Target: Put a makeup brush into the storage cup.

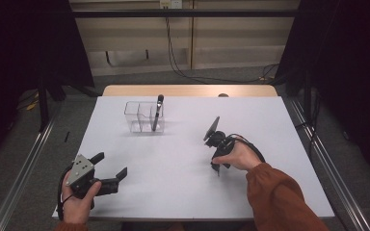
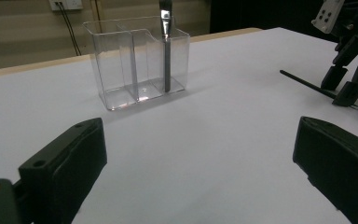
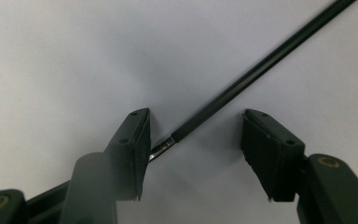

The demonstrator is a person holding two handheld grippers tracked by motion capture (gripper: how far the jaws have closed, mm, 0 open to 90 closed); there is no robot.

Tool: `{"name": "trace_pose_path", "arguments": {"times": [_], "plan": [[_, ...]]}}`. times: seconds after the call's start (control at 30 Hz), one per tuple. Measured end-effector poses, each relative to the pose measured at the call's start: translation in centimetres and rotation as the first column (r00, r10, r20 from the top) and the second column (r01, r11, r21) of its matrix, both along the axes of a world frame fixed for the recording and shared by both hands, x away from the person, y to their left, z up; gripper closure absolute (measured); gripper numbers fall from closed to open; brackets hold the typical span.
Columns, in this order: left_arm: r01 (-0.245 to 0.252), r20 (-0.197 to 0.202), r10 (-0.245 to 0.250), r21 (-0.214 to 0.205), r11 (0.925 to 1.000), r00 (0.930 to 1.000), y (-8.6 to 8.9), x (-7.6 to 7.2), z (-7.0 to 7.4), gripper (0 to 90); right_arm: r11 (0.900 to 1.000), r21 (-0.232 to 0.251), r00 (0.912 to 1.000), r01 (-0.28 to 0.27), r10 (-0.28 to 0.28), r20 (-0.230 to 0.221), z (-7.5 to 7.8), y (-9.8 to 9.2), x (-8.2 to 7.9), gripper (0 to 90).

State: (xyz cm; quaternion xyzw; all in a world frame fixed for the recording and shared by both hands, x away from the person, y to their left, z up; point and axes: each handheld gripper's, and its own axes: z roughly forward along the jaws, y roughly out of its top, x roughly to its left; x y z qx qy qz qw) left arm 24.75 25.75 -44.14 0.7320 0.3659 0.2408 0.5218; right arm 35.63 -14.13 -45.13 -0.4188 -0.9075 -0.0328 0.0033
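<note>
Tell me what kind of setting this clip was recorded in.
Probably a lab recording station: a bare white table, dark curtains at both sides, metal floor rails beside it, and wall sockets with hanging cables.

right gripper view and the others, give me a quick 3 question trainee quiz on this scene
1. True or false: the thin black brush lying on the white table is clamped tight by the right gripper.
2. Which compartment of the clear plastic organiser holds the upright dark brush? A) left end B) middle C) right end, as the left gripper view shows it.
3. What does the left gripper hold?

Key
1. False: the brush lies between the jaws, which stand apart.
2. C
3. Nothing; its jaws are open.
</note>
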Motion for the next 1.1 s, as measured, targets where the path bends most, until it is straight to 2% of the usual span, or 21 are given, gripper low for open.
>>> {"name": "trace_pose_path", "arguments": {"times": [0.13, 0.2, 0.3, 0.43, 1.0, 1.1], "plan": [[0.001, -0.003, -0.001, 0.002, 1.0000, 1.0000, -0.1, 0.0, 0.0, 2.8, 1.0000, -0.005, 0.9998, -0.002, 0.002, -0.018, 0.0, -0.1, 0.3, 45.7], [0.006, 0.000, -0.006, 0.004, 1.0000, 1.0000, -0.1, 0.0, 0.0, 2.8, 0.9998, -0.017, 0.9996, -0.015, 0.014, -0.024, 0.0, 0.0, 0.4, 47.2], [0.007, 0.002, -0.007, 0.007, 0.9999, 1.0000, -0.1, 0.0, 0.0, 2.8, 0.9994, -0.036, 0.9989, -0.005, 0.004, -0.048, 0.2, 0.2, 0.7, 50.2], [0.009, 0.000, -0.009, 0.010, 0.9999, 1.0000, -0.1, 0.0, 0.0, 2.8, 0.9991, -0.041, 0.9988, -0.008, 0.006, -0.049, 0.2, 0.1, 0.8, 55.9], [-0.007, -0.003, 0.007, 0.011, 0.9999, 1.0000, 0.0, 0.0, -0.1, 2.5, 0.9992, -0.030, 0.9971, 0.028, -0.030, -0.069, 0.3, -0.8, 1.2, 85.6], [-0.002, -0.003, 0.002, 0.009, 1.0000, 1.0000, -0.1, 0.0, -0.1, 2.5, 0.9993, -0.026, 0.9967, 0.028, -0.029, -0.075, 0.3, -0.9, 1.3, 86.8]]}}
